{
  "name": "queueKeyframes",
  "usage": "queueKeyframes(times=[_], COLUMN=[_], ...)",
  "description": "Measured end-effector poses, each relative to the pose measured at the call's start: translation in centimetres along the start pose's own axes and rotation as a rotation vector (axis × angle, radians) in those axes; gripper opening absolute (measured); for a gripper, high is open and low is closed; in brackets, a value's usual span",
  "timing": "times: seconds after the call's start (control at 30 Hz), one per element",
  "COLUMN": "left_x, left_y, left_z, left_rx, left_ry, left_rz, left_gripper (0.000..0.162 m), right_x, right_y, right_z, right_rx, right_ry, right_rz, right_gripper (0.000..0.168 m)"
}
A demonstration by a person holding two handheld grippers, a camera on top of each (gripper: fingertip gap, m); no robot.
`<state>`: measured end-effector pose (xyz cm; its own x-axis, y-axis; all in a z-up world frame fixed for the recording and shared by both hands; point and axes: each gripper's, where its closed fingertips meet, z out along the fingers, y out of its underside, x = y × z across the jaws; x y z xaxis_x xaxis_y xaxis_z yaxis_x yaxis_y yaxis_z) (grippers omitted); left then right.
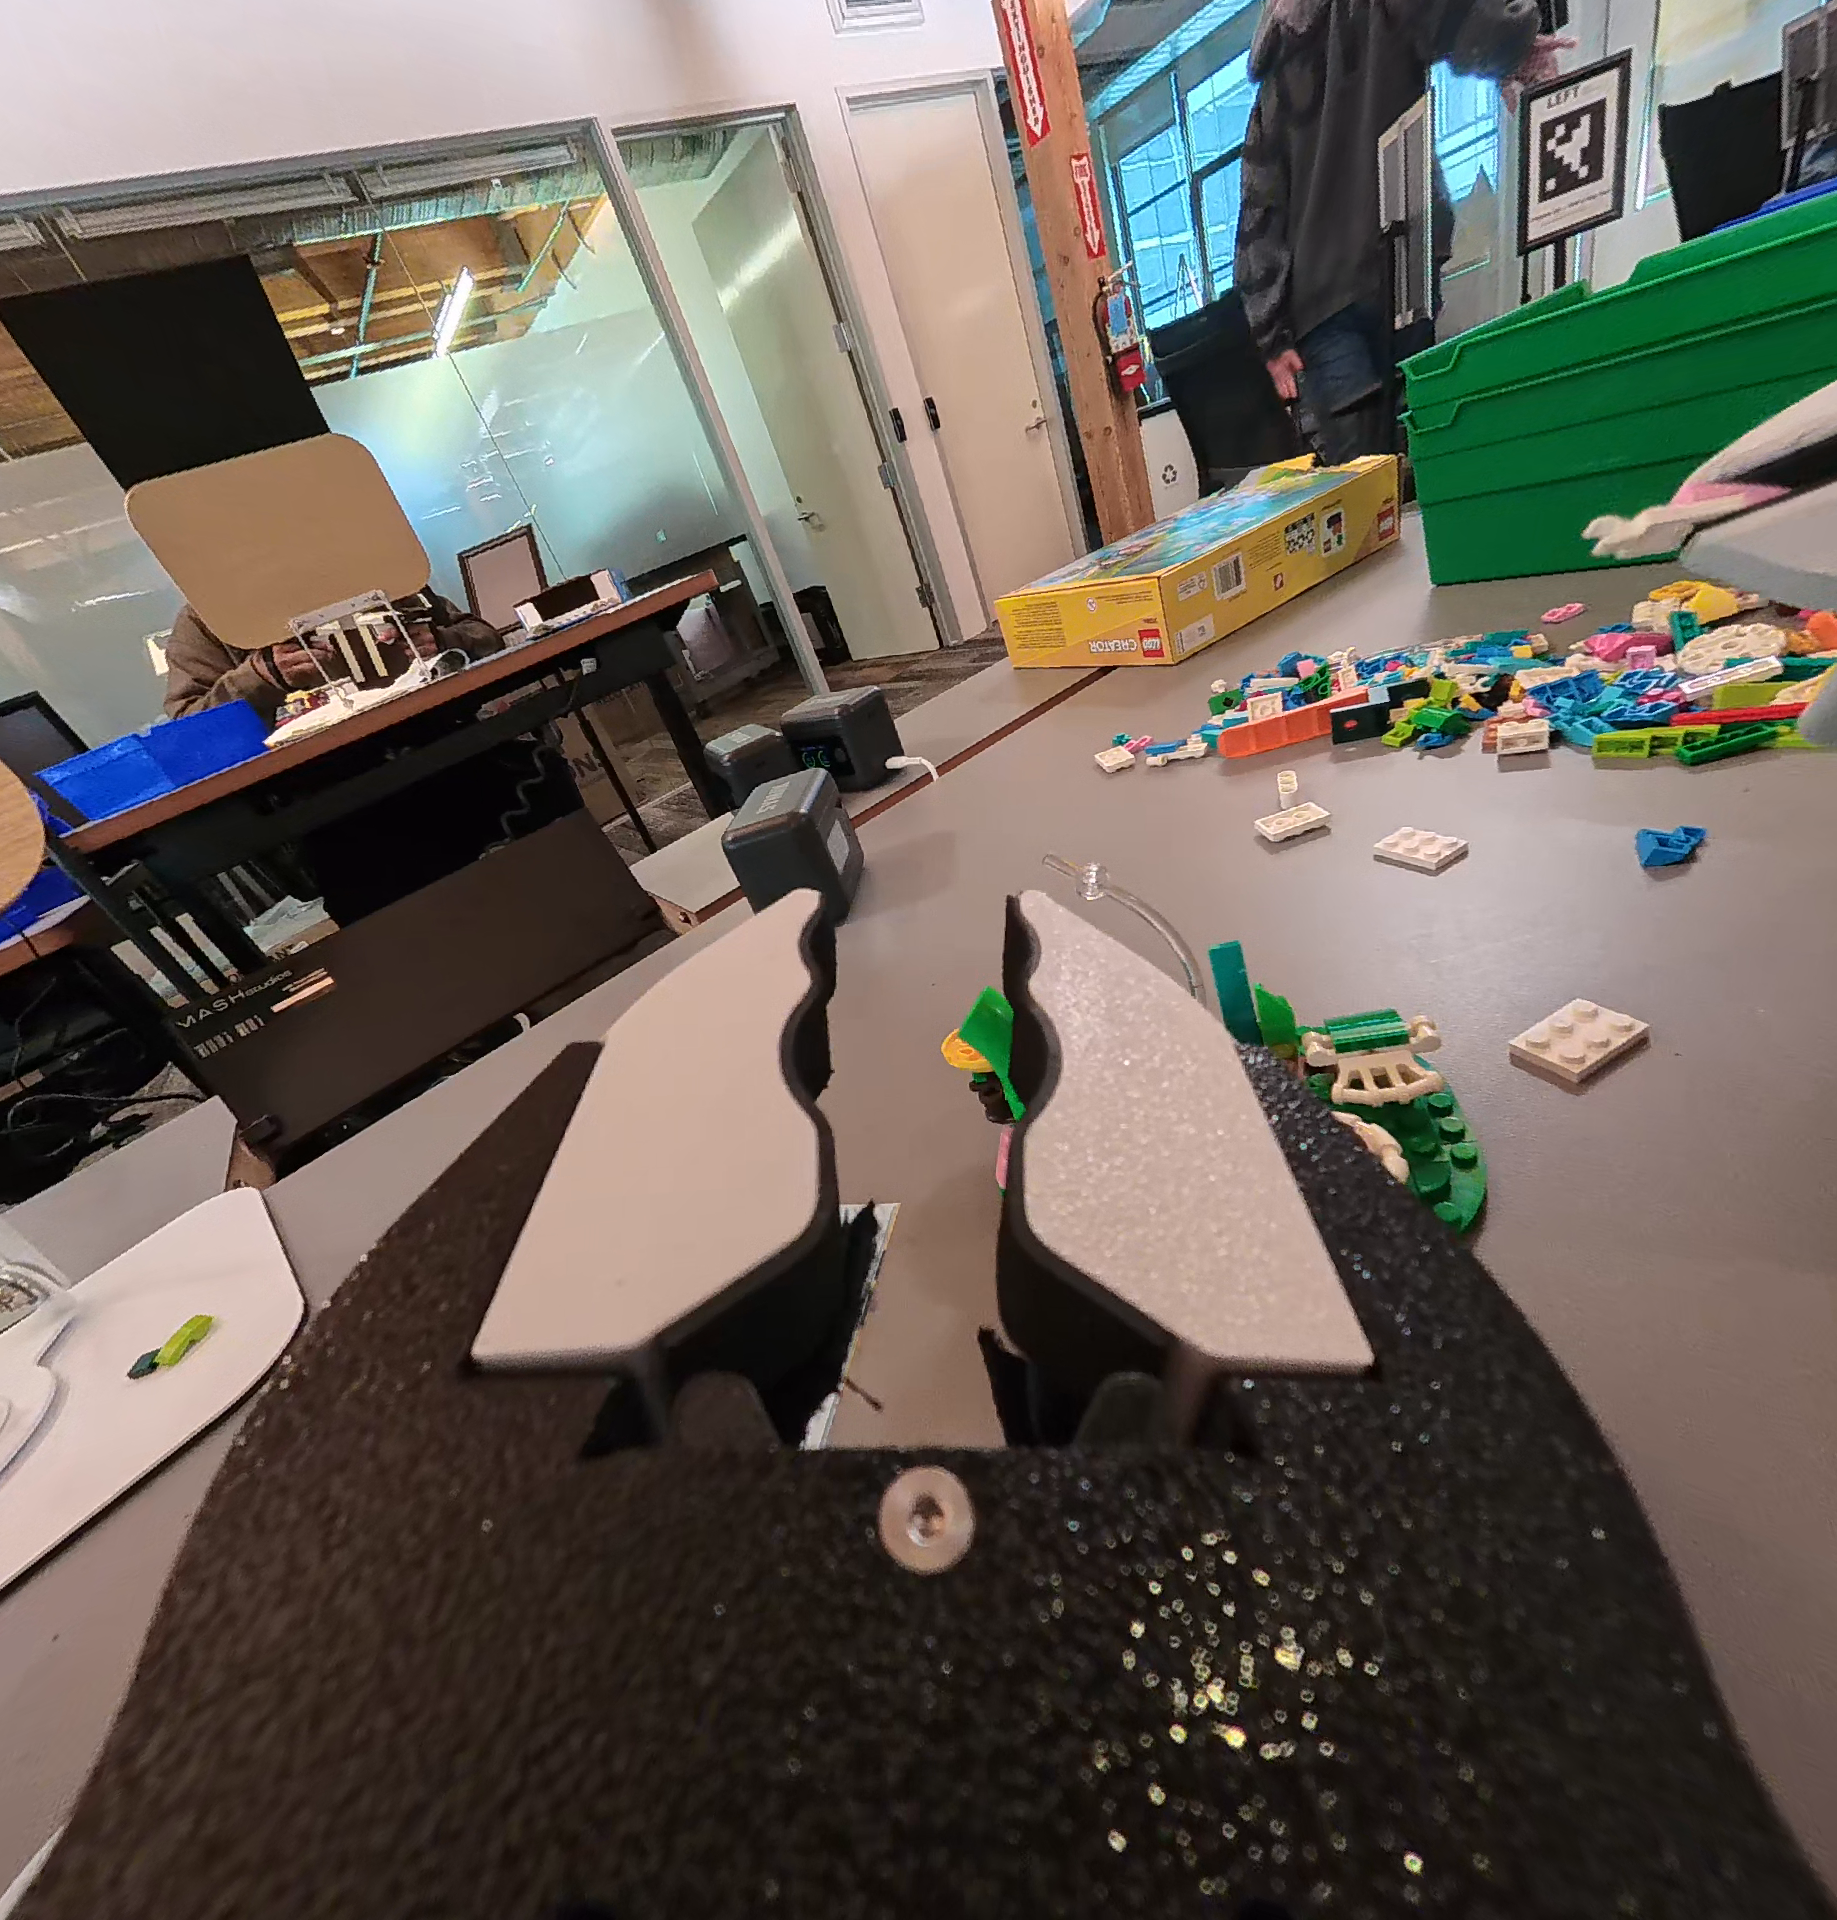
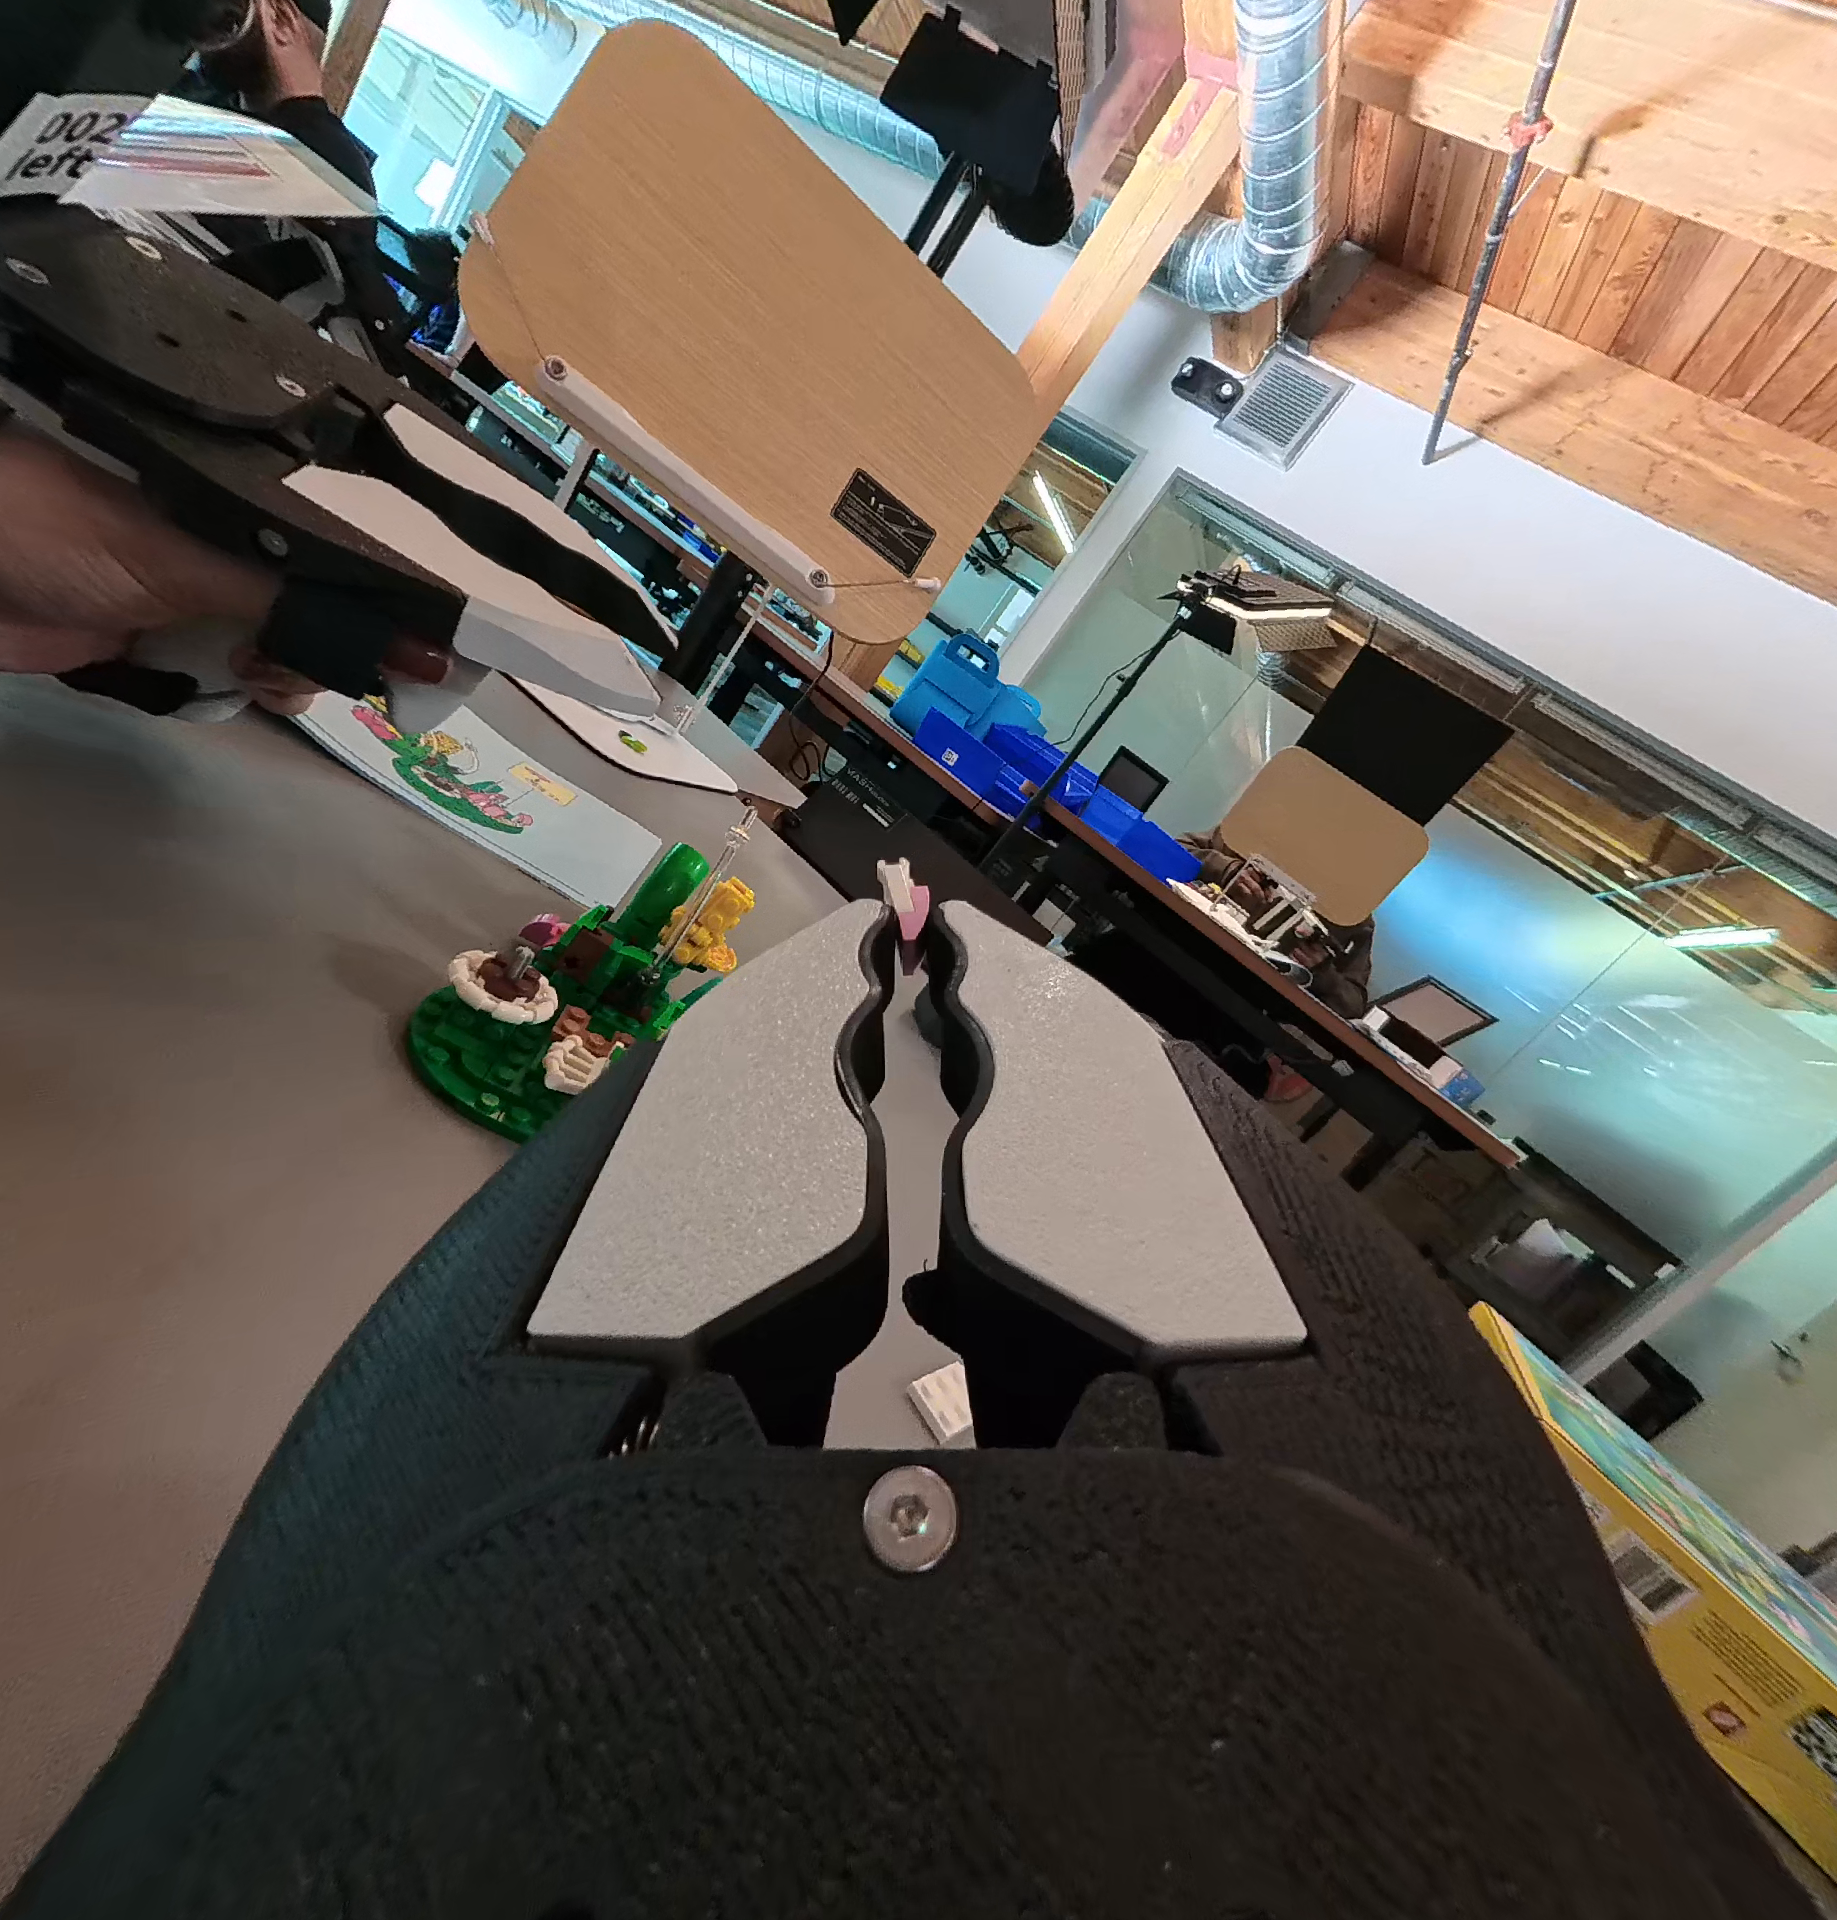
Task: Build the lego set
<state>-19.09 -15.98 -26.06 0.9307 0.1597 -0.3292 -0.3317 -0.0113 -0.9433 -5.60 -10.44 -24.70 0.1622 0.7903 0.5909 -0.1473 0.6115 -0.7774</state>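
A flower build on a round green base stands on the grey table, half hidden behind my left gripper's right finger. It also shows in the right wrist view, with a green stem and yellow and pink blooms. My left gripper is open and empty, just left of the build. My right gripper is shut on a small pink and white piece, held in the air to the right of the build. This gripper also shows in the left wrist view. The left gripper shows above the booklet in the right wrist view.
A pile of loose coloured bricks lies at the far right, before stacked green bins and a yellow box. White plates and a blue piece lie scattered. An instruction booklet lies beyond the build. Across from one pair of fingers to the other is roughly 15 cm.
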Motion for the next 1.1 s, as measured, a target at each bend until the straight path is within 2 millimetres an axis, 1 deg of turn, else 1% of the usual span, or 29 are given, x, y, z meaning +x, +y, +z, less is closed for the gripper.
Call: queueKeyframes(times=[1.1], left_x=[0.54], left_y=[0.16], left_z=[0.07], left_rx=[-0.007], left_ry=[0.024], left_rz=[0.020], left_gripper=[0.024], right_x=[-0.62], right_y=[0.34], right_z=[0.16], right_rx=[-0.015], right_ry=[-0.032], right_rz=[-0.034], right_gripper=[0.004])
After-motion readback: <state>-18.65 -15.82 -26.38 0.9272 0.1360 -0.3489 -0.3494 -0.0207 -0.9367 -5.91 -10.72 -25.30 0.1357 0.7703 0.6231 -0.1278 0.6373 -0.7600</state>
